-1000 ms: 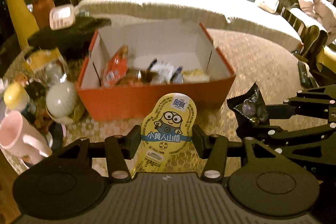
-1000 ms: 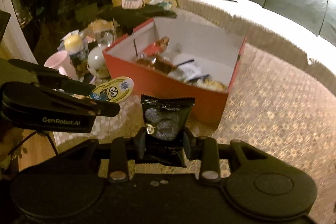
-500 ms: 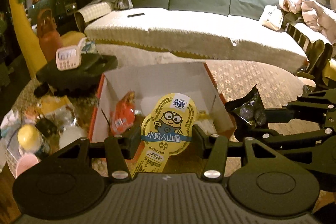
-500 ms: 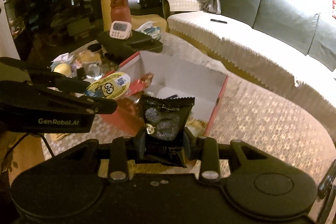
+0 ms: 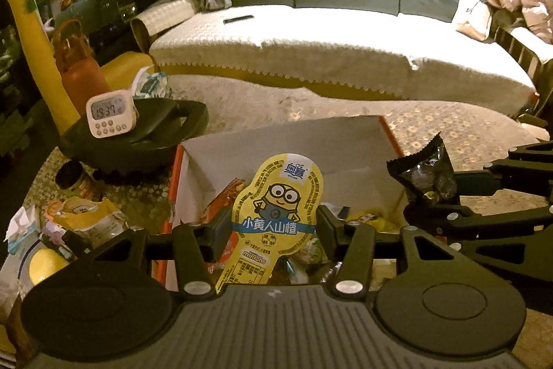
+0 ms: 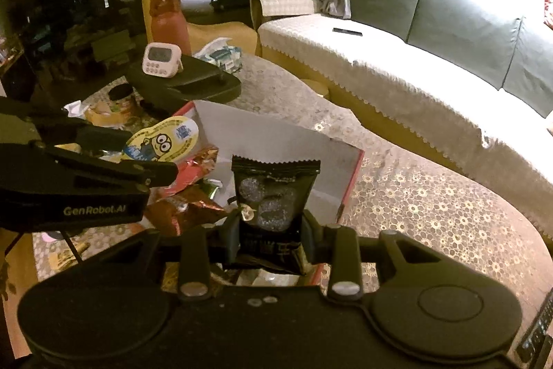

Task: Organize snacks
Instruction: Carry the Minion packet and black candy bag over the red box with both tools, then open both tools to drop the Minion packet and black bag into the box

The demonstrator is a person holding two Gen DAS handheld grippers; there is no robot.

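Two snacks hang above the red box (image 6: 349, 182), the yellow pack (image 5: 278, 213) clamped in the left gripper (image 5: 273, 227) and the black pouch (image 6: 273, 196) in the right gripper (image 6: 271, 230), so each should be lowered inside before release.

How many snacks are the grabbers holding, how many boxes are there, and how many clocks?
Snacks held: 2, the yellow cartoon pack in the left gripper and the black packet in the right gripper
Red boxes: 1
Clocks: 1
Total: 4
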